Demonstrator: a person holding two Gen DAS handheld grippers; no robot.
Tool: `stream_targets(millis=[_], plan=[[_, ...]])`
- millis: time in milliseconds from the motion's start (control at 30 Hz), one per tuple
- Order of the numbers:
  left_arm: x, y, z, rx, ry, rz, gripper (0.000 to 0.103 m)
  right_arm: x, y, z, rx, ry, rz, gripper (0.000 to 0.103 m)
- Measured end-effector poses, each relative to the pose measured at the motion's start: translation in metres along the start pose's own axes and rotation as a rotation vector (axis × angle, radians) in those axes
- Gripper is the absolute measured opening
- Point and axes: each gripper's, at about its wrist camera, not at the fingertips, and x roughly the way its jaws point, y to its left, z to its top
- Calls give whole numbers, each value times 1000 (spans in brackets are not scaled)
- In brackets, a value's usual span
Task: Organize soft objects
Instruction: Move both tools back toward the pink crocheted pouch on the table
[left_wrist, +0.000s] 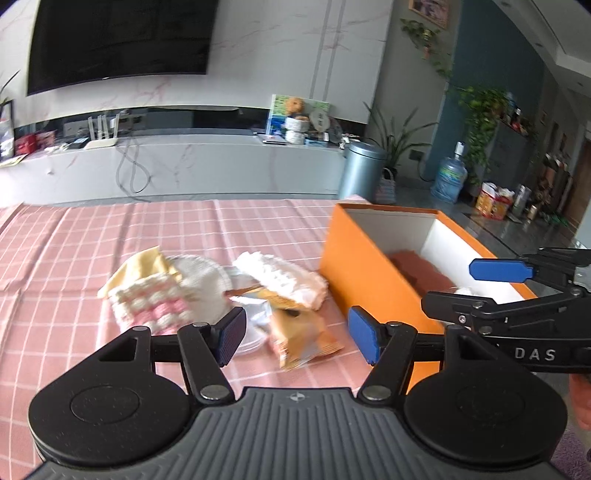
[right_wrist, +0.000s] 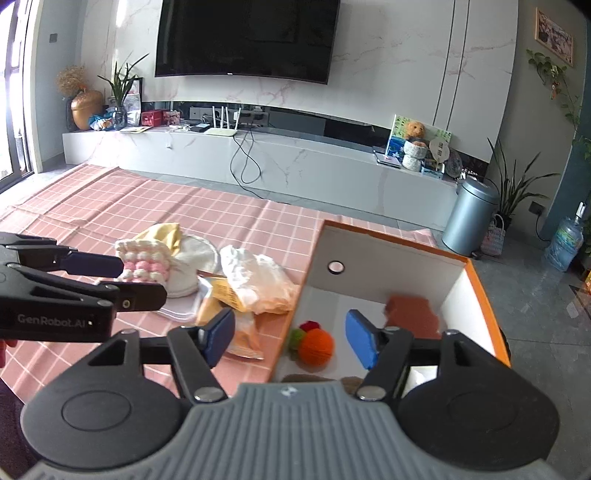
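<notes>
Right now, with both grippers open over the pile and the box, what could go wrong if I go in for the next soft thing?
1. The left gripper hangs over an orange snack packet and a clear plastic lid, not a soft item; it may grab those instead.
2. The white knit cloth overlaps the packet, so lifting it could drag the pile.
3. The right gripper sits above the orange box rim; descending could knock the wall.

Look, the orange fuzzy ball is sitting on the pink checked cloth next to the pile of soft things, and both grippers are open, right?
Not quite. The orange fuzzy ball is inside the orange box, not on the pink checked cloth; the right wrist view shows it. The left gripper and right gripper are indeed open.
</notes>
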Motion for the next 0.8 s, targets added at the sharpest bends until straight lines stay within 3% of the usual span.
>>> stream_targets(millis=[167, 800], plan=[[-5, 18, -12, -33, 10, 43, 75, 0, 27, 1, -11, -19, 23, 76], [10, 82, -36, -145, 42, 107, 74, 62, 86, -3, -65, 17, 22, 74]])
